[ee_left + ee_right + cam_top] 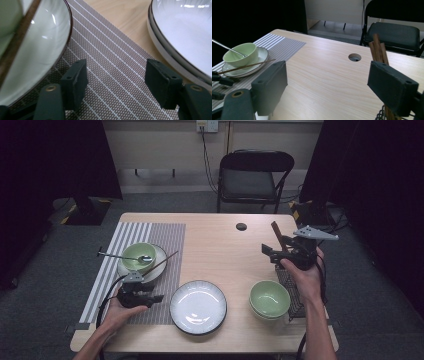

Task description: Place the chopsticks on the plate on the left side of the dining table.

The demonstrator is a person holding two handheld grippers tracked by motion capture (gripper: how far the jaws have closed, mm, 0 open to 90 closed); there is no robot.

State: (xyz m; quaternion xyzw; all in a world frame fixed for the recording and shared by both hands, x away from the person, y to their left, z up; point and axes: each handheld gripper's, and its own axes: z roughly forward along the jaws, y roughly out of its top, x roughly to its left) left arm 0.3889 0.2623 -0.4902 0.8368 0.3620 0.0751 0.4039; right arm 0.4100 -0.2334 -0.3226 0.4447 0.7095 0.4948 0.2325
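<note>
While the left gripper (116, 82) sat spread and empty over the striped placemat (110, 65), the right gripper (327, 87) was spread too, near brown chopsticks (378, 51).

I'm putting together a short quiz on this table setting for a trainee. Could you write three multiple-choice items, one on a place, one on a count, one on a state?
1. Where does the spoon lie?
A. In the green bowl on the placemat
B. On the empty white plate
C. On the chair

2. How many green bowls are on the table?
A. One
B. Two
C. Four

3. How do the left gripper's jaws stand?
A. Shut on a chopstick
B. Shut on the plate rim
C. Open over the placemat

Answers:
1 A: its head rests in the green bowl on the placemat.
2 B: one is on the mat, the other is near the right hand.
3 C: the left gripper view shows striped mat between the parted pads.
</note>
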